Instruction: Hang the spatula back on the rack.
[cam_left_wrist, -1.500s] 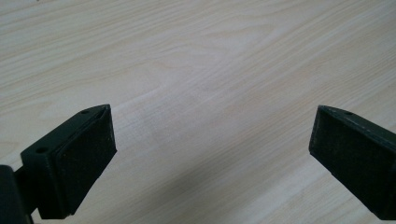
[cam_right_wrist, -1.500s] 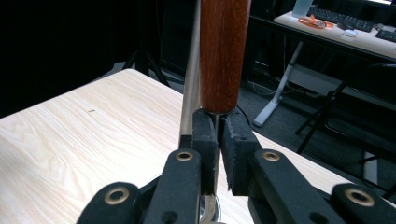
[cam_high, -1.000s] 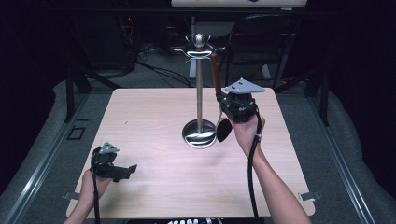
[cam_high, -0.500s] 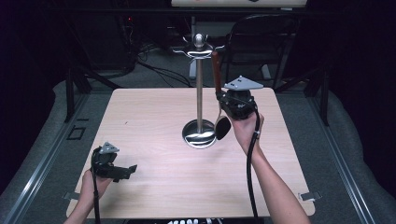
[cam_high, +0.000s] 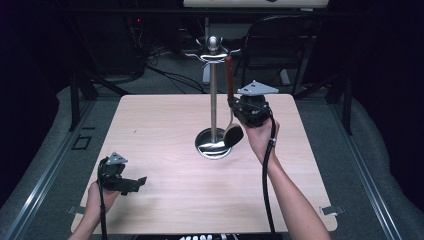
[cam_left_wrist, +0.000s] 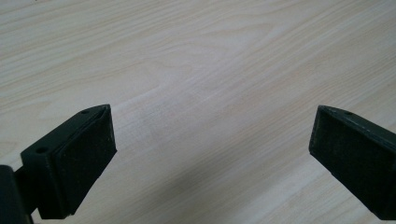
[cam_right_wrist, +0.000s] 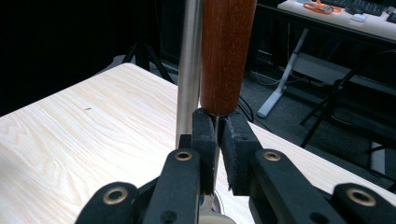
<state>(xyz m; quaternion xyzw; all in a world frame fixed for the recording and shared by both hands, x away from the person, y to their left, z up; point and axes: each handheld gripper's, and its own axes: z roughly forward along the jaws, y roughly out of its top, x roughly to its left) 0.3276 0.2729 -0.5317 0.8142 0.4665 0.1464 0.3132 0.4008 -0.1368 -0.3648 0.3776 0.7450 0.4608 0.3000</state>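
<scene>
The right claw (cam_high: 235, 106) grips a spoon (cam_high: 231, 95) by the thin metal neck just below its brown wooden handle, holding it upright beside the metal stand (cam_high: 213, 100) at the middle of the wooden surface (cam_high: 160, 120). The left claw (cam_high: 131, 184) hovers wide open over the surface's near left corner, holding nothing.

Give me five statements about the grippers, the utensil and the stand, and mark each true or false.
1. The right gripper is shut on the utensil. True.
2. The left gripper holds a spoon. False: its jaws are open over bare table.
3. The utensil's handle is wooden brown. True.
4. The stand lies on its side. False: it stands upright.
5. The left gripper touches the stand. False: it is apart, near the table's front left.
</scene>
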